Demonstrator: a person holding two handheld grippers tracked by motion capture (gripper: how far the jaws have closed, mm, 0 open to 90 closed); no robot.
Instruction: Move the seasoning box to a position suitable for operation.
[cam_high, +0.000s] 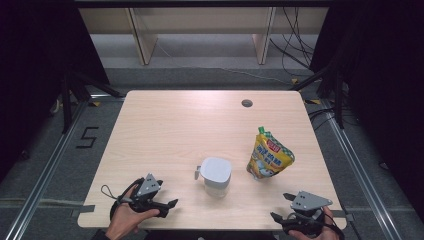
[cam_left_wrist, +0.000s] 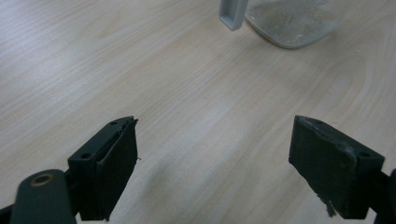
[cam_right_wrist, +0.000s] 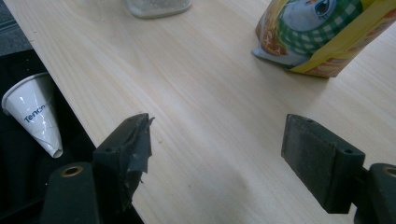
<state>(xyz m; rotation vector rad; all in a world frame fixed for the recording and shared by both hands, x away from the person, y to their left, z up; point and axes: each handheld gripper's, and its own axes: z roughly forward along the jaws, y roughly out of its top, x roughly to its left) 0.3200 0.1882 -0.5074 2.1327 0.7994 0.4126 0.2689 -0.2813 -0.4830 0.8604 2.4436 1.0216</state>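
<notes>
Reaching advised | both grippers wide, empty: left gripper (cam_high: 172, 204), right gripper (cam_high: 281, 207) | jug (cam_high: 216, 176) steadied, pouch (cam_high: 269, 156) grasped mid-body, kept upright.

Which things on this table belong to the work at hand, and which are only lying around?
Belonging to the work:
- clear jug with white lid
- yellow spouted pouch
- left gripper, open
- right gripper, open

Only lying around:
- white paper cone cup, off the table edge
- cable hole in the table
- cables on the floor
</notes>
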